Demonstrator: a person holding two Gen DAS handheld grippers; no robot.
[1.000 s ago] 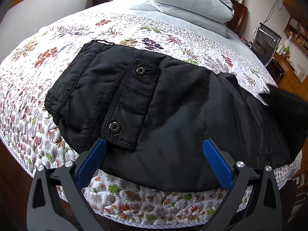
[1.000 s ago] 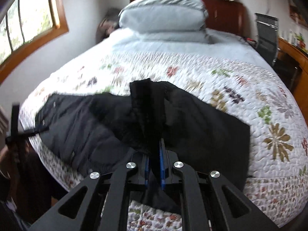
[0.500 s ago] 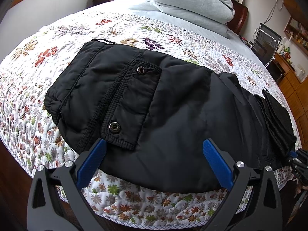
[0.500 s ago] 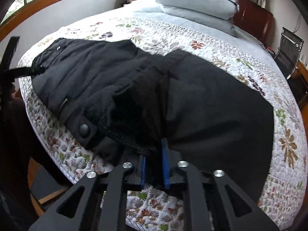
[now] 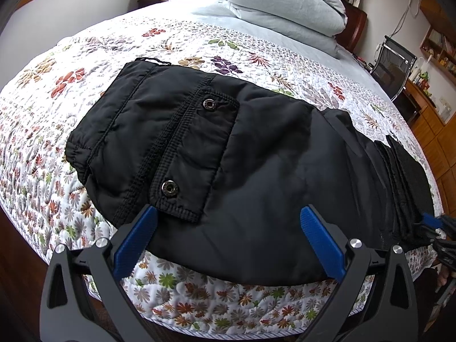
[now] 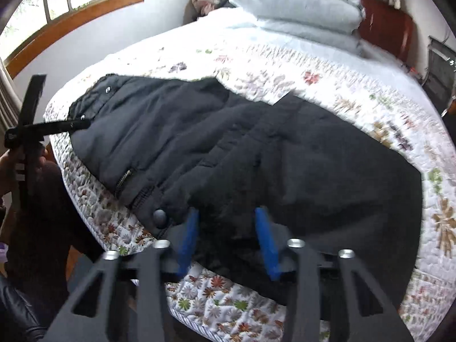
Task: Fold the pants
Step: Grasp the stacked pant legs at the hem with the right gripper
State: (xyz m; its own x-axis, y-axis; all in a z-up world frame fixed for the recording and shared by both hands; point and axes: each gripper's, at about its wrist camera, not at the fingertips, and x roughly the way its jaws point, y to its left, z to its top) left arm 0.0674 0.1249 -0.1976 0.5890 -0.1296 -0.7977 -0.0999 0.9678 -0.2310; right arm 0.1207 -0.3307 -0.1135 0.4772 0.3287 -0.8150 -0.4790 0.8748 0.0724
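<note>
Black padded pants (image 5: 256, 154) lie flat across the near edge of the bed, waist end to the left, with a snap-buttoned pocket flap (image 5: 196, 154). My left gripper (image 5: 228, 242) is open and empty, its blue pads either side of the pants' near edge. In the right wrist view the pants (image 6: 256, 148) lie with a folded layer on top. My right gripper (image 6: 228, 239) is open over the near edge of that layer, which rests loose on the bed. The right gripper also shows at the far right of the left wrist view (image 5: 436, 228).
The bed has a floral quilt (image 5: 85, 85) with stacked grey pillows (image 5: 285, 0) at the head. A black chair (image 5: 396, 65) and wooden drawers (image 5: 433, 131) stand on the right. A window (image 6: 71, 0) is on the left wall. The left gripper shows at the left of the right wrist view (image 6: 31, 125).
My right gripper brought the pant leg over onto the rest of the pants, lowered it to the bed and opened, letting it go. The left gripper stayed still and open.
</note>
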